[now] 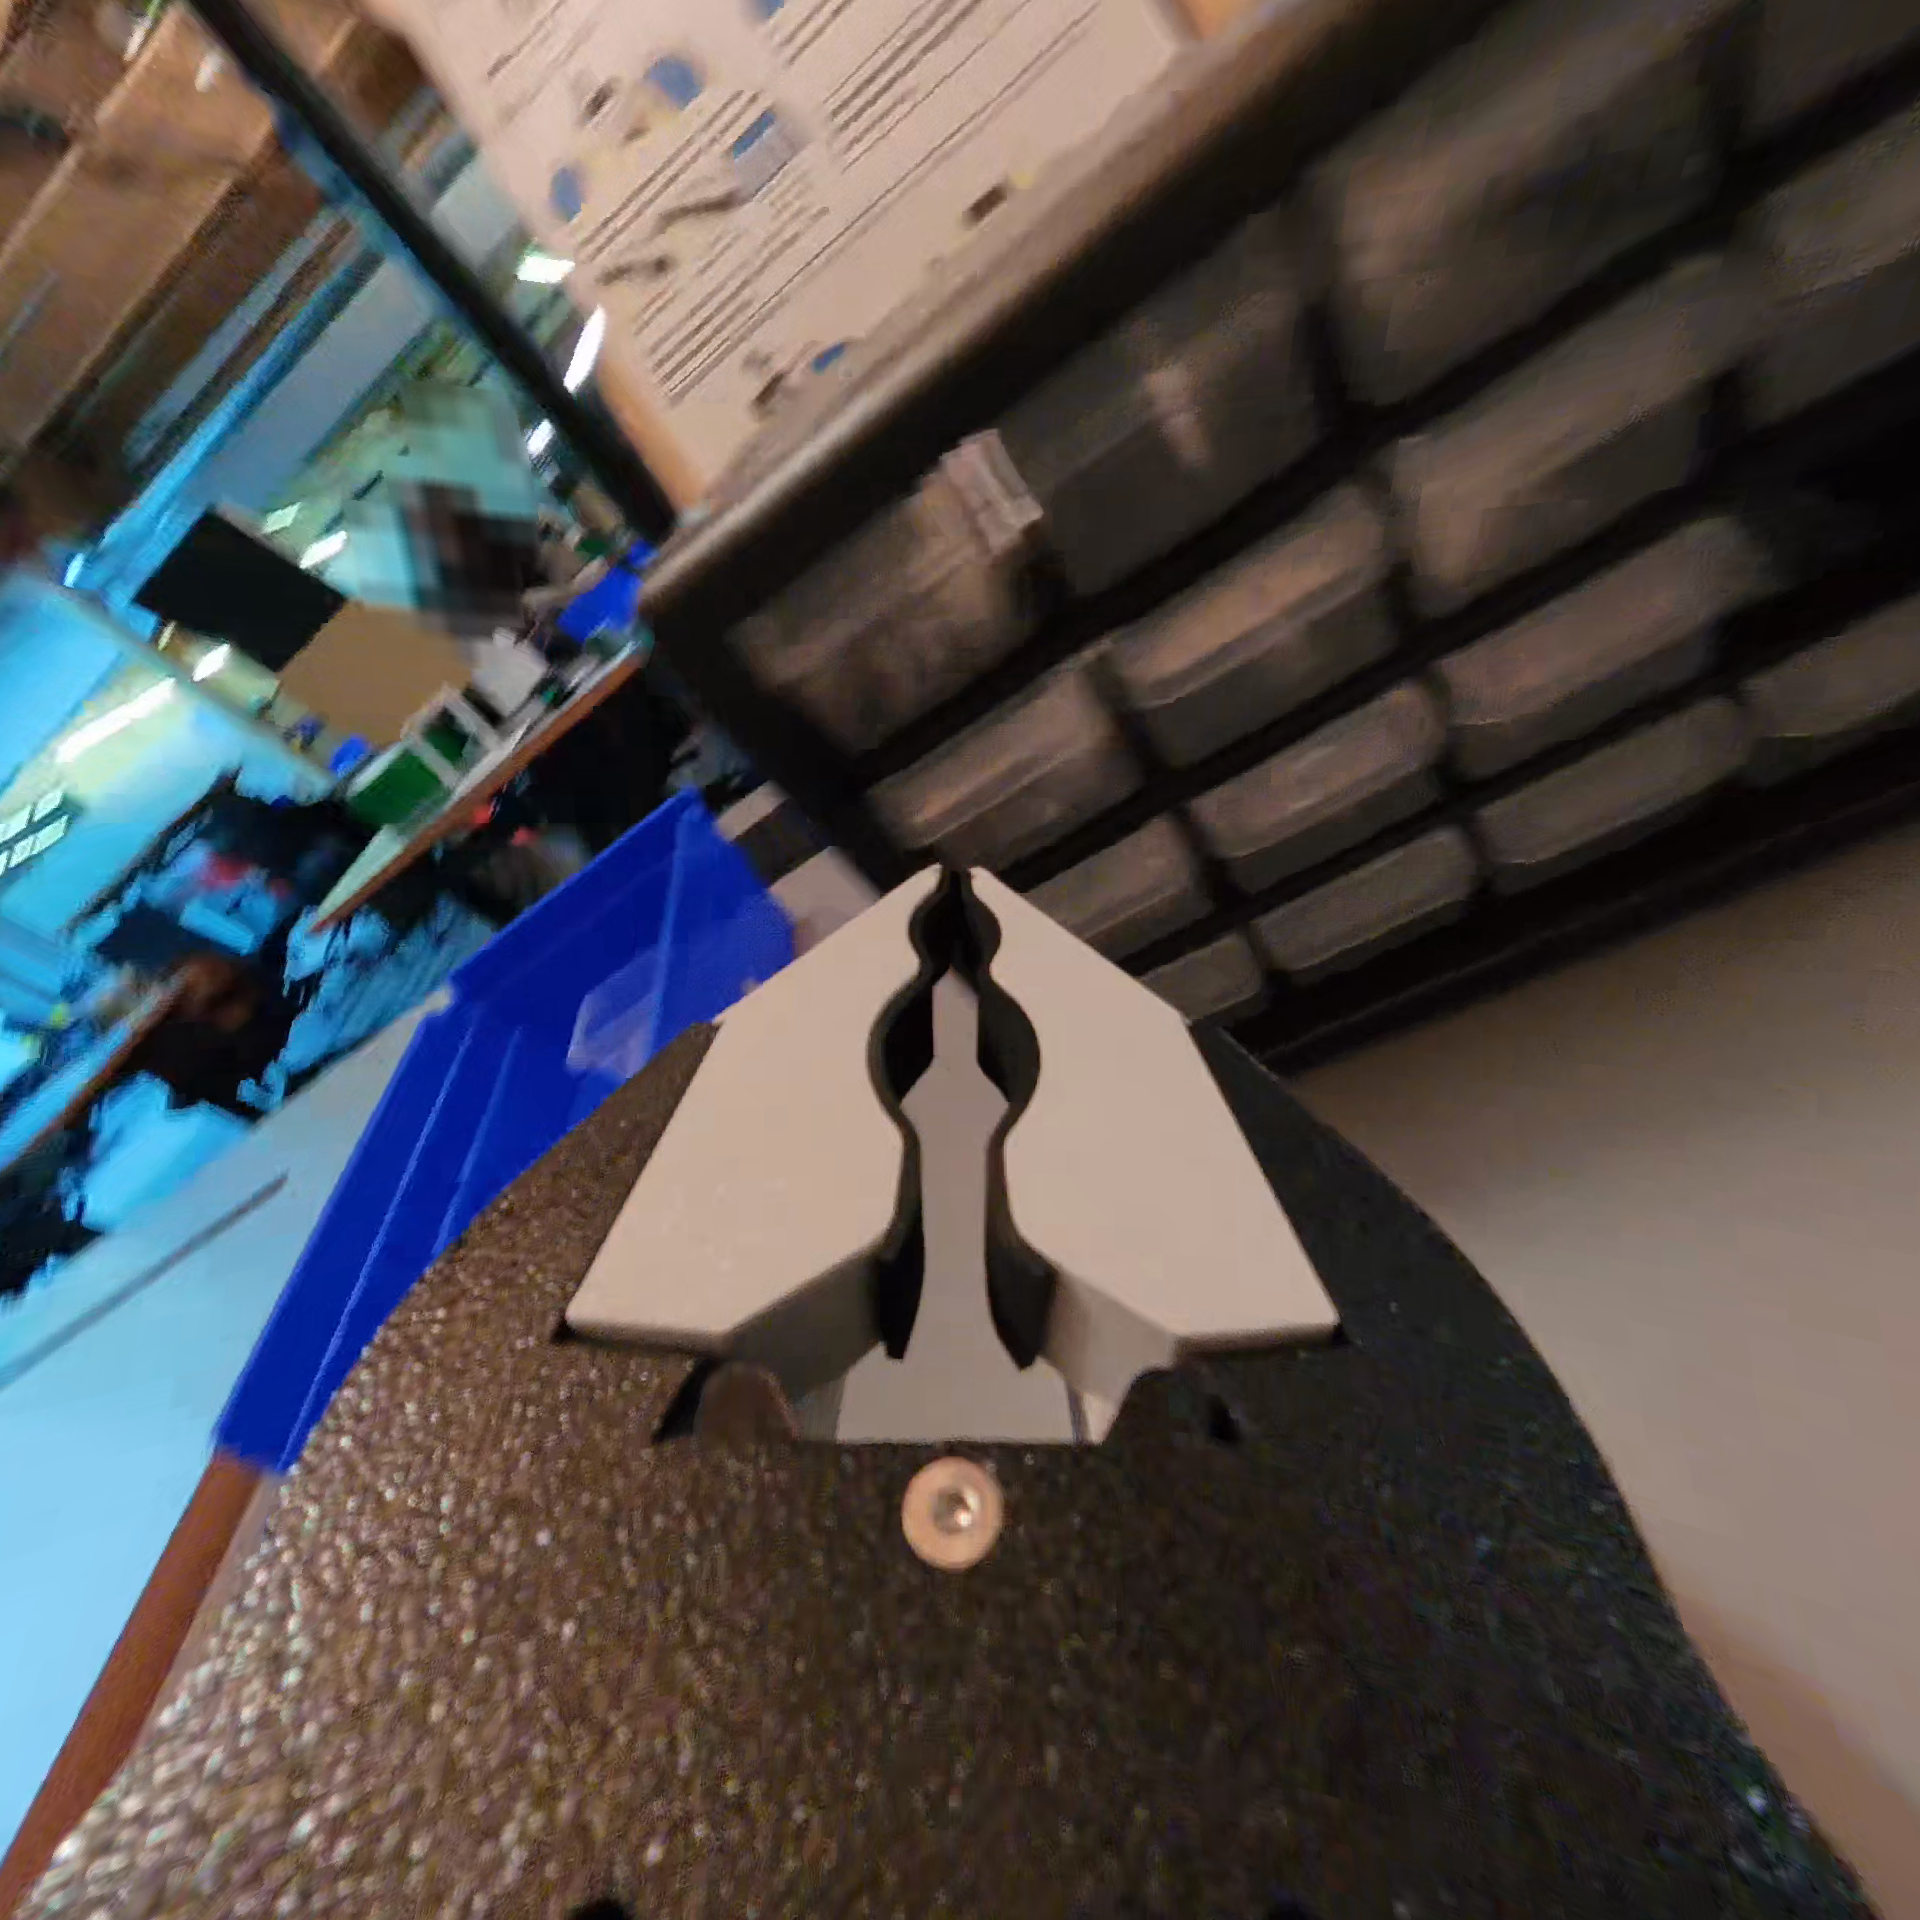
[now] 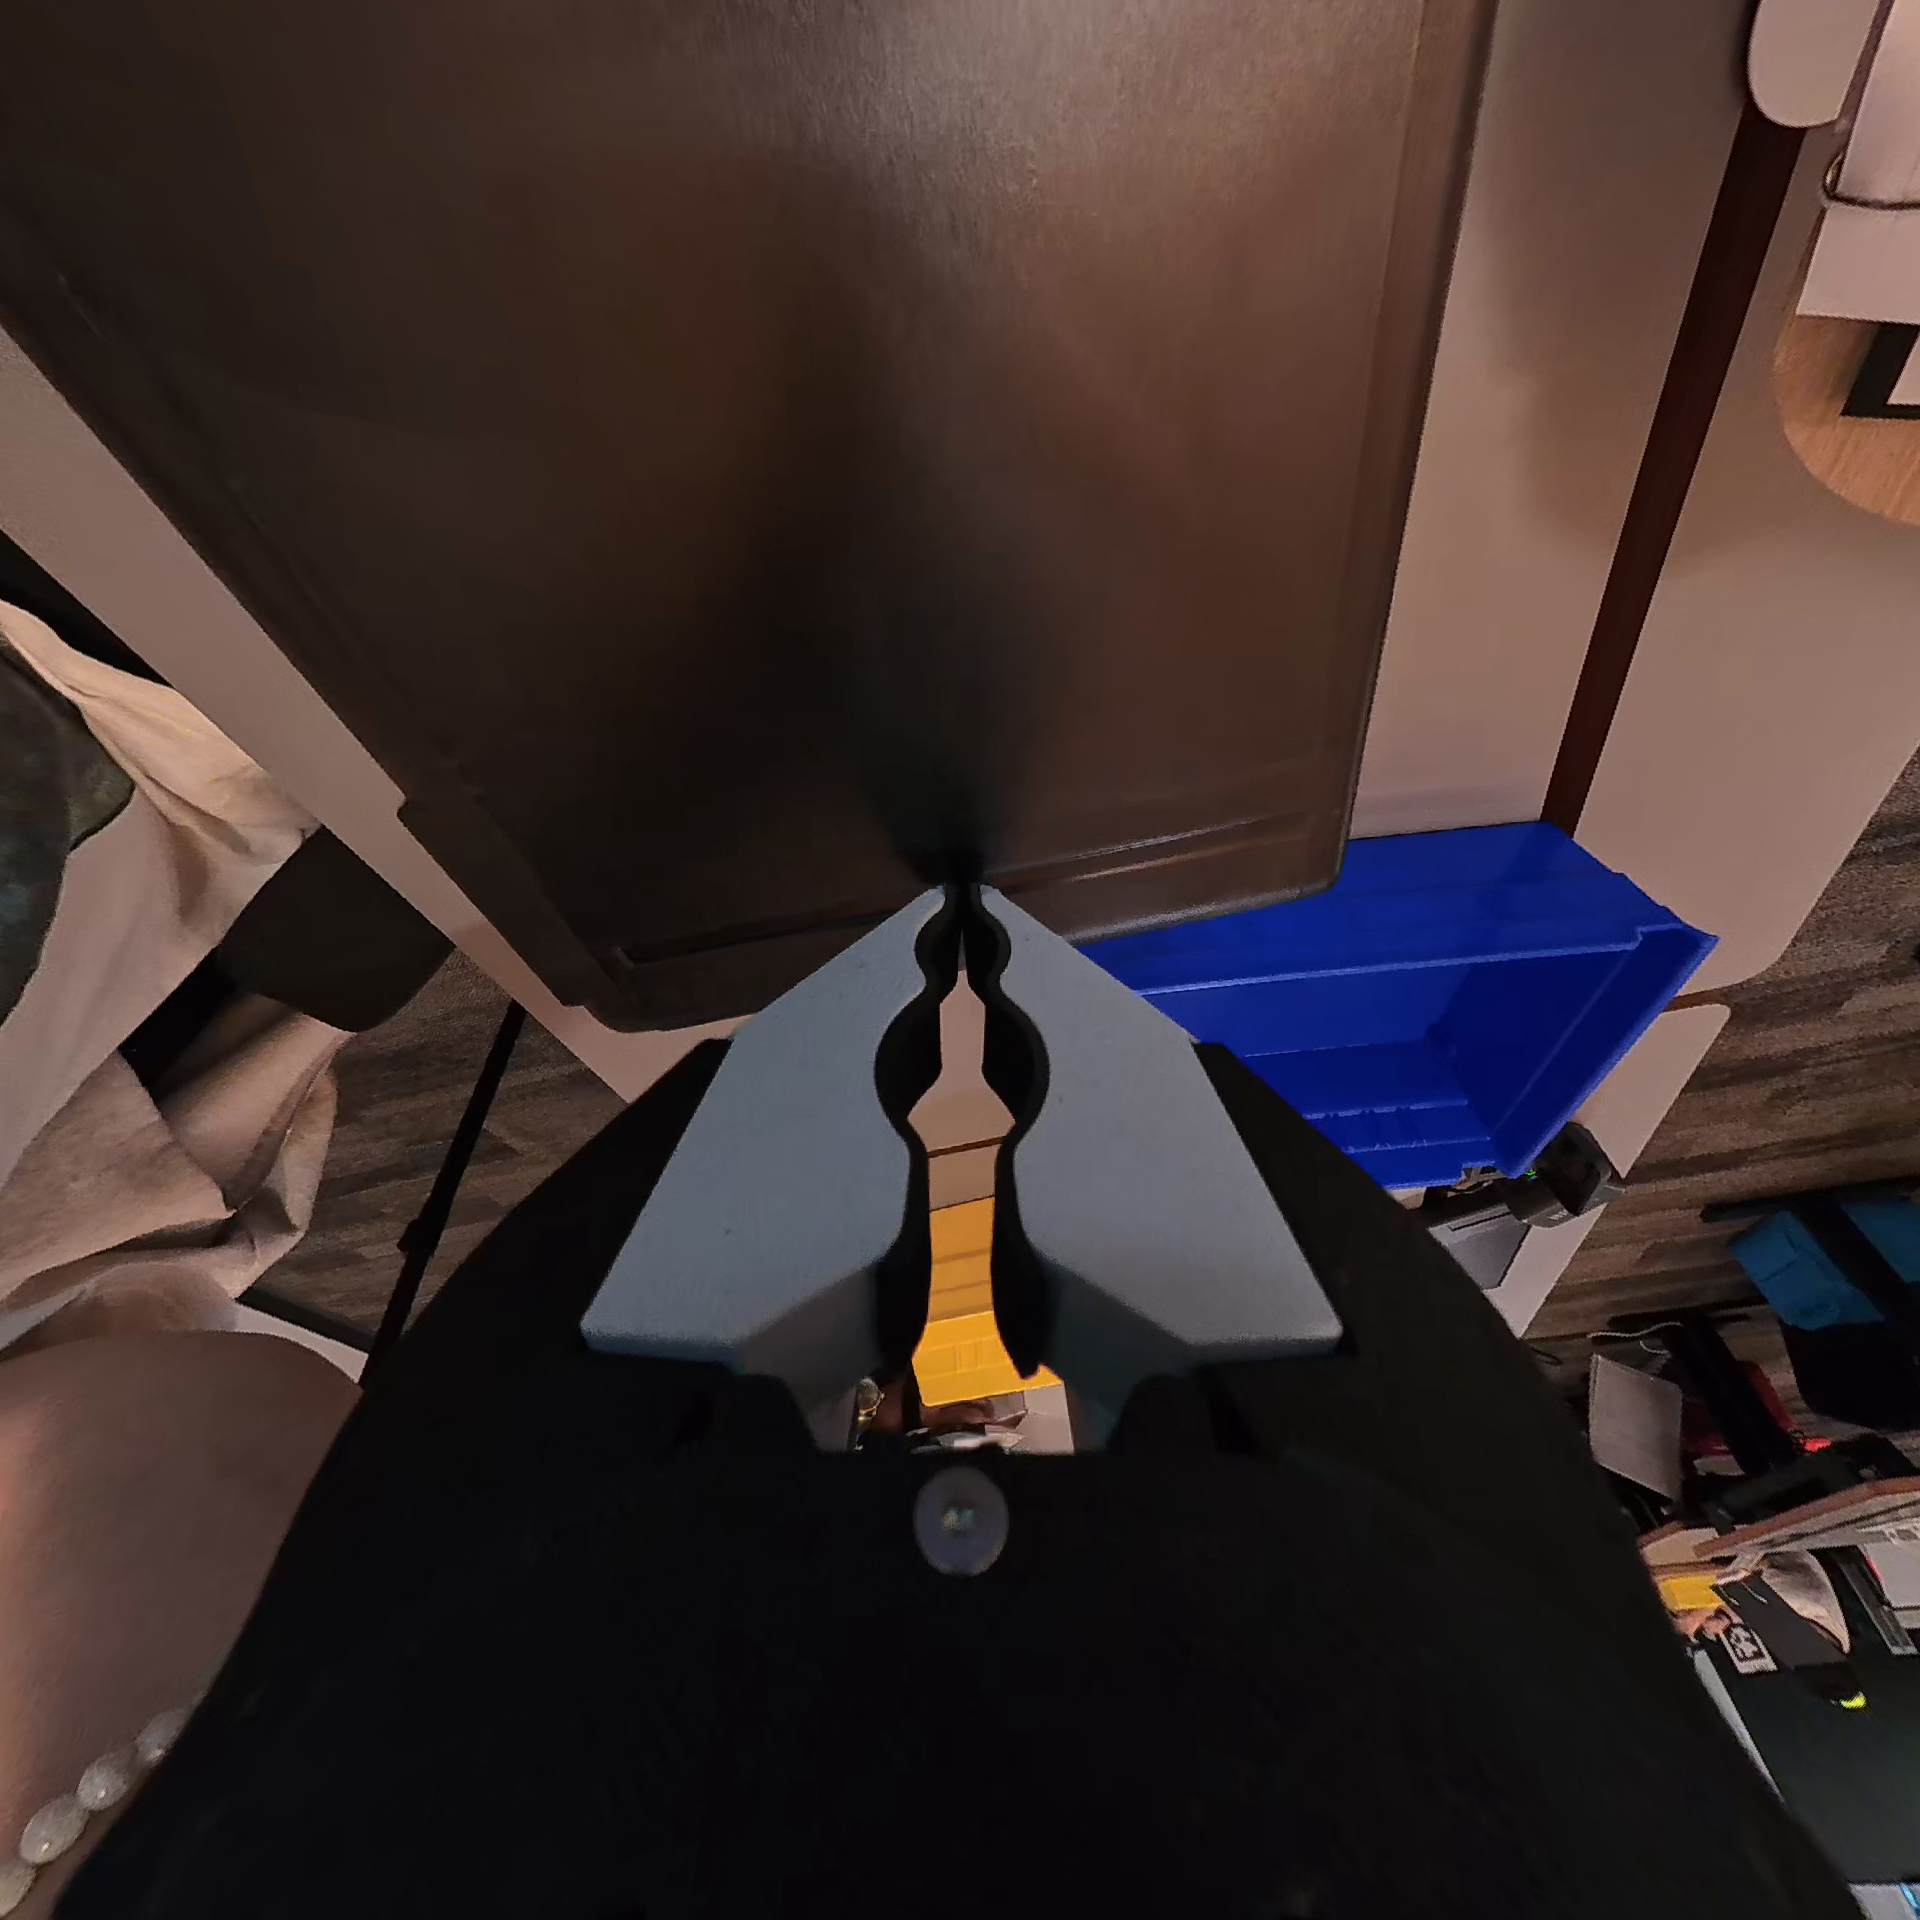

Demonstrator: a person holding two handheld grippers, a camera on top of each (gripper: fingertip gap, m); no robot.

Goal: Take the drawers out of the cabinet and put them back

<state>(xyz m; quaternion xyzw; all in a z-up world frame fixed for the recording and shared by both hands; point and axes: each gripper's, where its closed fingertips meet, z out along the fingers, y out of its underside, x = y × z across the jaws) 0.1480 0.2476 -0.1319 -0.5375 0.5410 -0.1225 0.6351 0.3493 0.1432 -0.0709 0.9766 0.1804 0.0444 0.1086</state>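
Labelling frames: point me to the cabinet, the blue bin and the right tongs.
cabinet (image 1: 1299,665): left wrist view, on a drawer front in its grid.
blue bin (image 2: 1455,997): right wrist view, on its inner wall.
right tongs (image 2: 961,899): right wrist view, at the closed tips.

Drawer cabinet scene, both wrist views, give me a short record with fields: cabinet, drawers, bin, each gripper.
cabinet: black plastic small-parts cabinet standing on a pale tabletop
drawers: rows of translucent grey plastic drawers, blurred; one clear tab juts out near the top left
bin: blue plastic open-front bin beside the cabinet
left gripper: shut, empty, short of the drawers
right gripper: shut, tips at the edge of the cabinet's dark flat top
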